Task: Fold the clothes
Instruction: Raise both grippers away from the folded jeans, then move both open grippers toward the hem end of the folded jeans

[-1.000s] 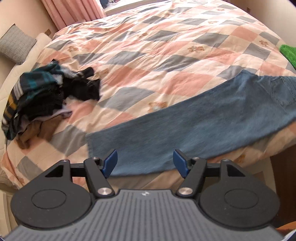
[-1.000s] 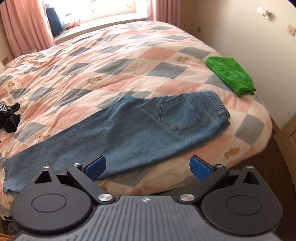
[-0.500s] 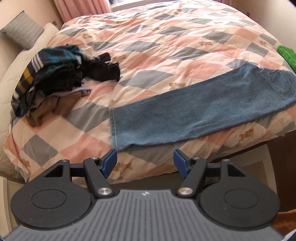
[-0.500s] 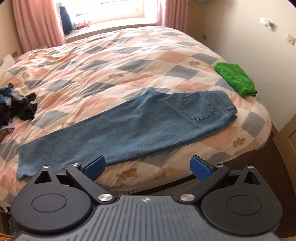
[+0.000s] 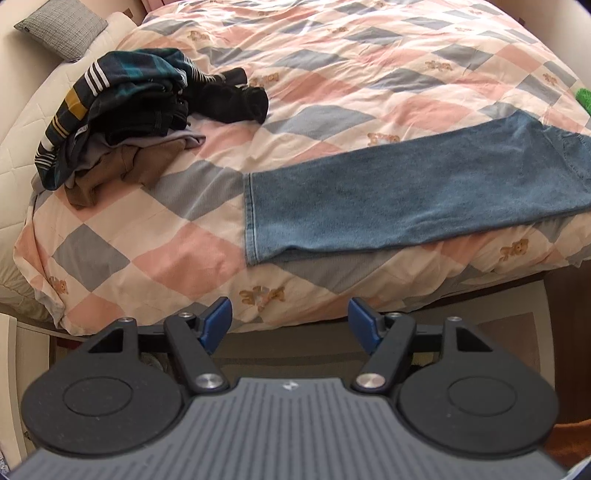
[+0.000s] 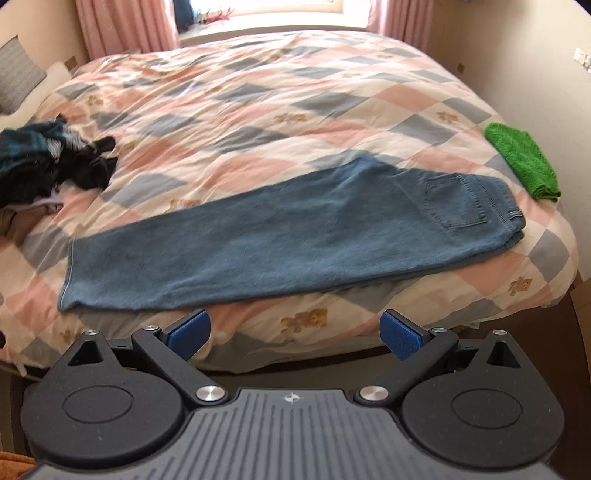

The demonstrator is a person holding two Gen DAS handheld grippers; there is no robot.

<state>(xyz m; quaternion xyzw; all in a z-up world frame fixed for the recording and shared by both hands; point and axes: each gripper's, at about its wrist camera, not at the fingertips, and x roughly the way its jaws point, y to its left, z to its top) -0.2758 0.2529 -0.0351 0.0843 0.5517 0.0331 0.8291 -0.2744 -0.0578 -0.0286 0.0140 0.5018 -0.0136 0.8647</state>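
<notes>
Blue jeans point(image 5: 406, 199) point(image 6: 295, 243) lie flat along the near edge of the bed, folded leg on leg, hem to the left and waist with a back pocket to the right. A heap of unfolded dark clothes point(image 5: 125, 107) point(image 6: 44, 166) sits at the bed's left side. A folded green cloth point(image 6: 524, 162) point(image 5: 583, 98) rests at the right edge. My left gripper point(image 5: 290, 323) is open, below the bed's edge, short of the hem. My right gripper point(image 6: 295, 332) is open too, held off the bed in front of the jeans' middle. Neither holds anything.
The bed carries a checked pink, grey and cream duvet point(image 6: 295, 110). A grey pillow point(image 5: 61, 26) lies at the far left. Pink curtains point(image 6: 125, 26) and a window stand behind. A wall runs along the right side; dark floor shows below the bed.
Both grippers have drawn back from the bed, so the jeans and clothes heap look farther away and the bed's front edge is in view. Both stay open.
</notes>
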